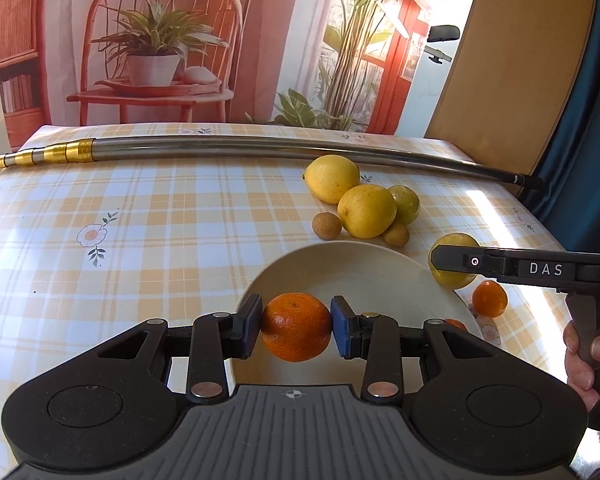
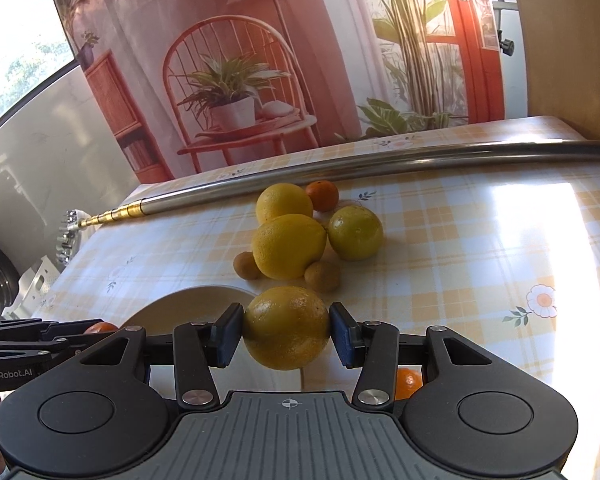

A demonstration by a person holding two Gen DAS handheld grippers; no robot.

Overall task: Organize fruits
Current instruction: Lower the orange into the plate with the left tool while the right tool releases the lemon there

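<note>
- Left wrist view: my left gripper (image 1: pixel 296 326) has its jaws closed onto a mandarin (image 1: pixel 296 327), pads pressing both sides, and the fruit sits over the cream plate (image 1: pixel 364 268).
- Right wrist view: my right gripper (image 2: pixel 286 330) has its jaws clamped on a yellow citrus (image 2: pixel 286 328), held just beside the plate's (image 2: pixel 196 300) rim, over the checked table (image 2: pixel 460 264).
- Loose fruit is near, beyond the plate: two lemons (image 2: pixel 288 246), a greenish citrus (image 2: pixel 355 233), two small brown fruits (image 2: pixel 322 276) and another mandarin (image 2: pixel 322 195), bunched and touching.
- One more mandarin (image 2: pixel 408 383) lies on the table beneath my right gripper; I judge it easy to knock if I lower without looking.
- Both held fruits are round and gripped across smooth skin; a squeeze that is off centre could let either one pop out and roll.
- My two grippers are close together, converging on one plate. Their bodies could collide if I bring both in at once, so I would go one at a time.
- Releasing from height risks a bounce off the shallow plate; rolling fruit could scatter the cluster toward the metal pole (image 1: pixel 260 148).
- I cannot tell whether either fruit touches anything underneath.
</note>
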